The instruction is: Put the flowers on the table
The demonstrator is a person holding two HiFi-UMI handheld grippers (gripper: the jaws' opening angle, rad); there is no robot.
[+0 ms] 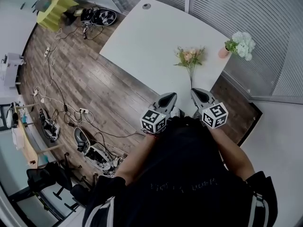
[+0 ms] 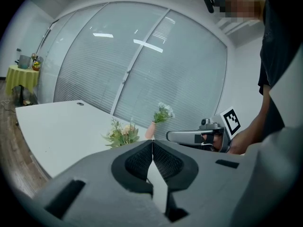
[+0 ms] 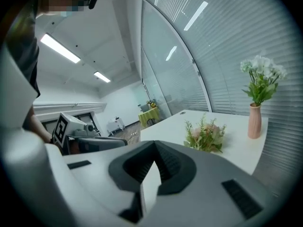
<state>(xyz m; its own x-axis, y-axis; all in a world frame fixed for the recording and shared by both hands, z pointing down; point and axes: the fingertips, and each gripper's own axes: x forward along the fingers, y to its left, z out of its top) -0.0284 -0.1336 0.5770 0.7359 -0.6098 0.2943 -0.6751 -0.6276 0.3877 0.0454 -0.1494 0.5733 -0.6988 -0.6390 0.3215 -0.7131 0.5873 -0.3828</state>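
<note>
A small bouquet (image 1: 189, 57) of pale pink flowers and green leaves lies flat on the white table (image 1: 147, 41), with its stem pointing toward me. It also shows in the left gripper view as the bouquet (image 2: 122, 134) and in the right gripper view as the bouquet (image 3: 204, 136). My left gripper (image 1: 168, 98) hovers at the table's near edge, jaws shut and empty (image 2: 152, 143). My right gripper (image 1: 200, 94) sits just short of the stem's end, shut with nothing between its jaws (image 3: 154, 145). Neither gripper touches the flowers.
A pink vase (image 1: 224, 52) with white flowers stands at the table's right corner by the blinds-covered glass wall. Cables, power strips and gear litter the wooden floor (image 1: 71, 79) on the left. A yellow-green table (image 1: 56, 6) stands far back left.
</note>
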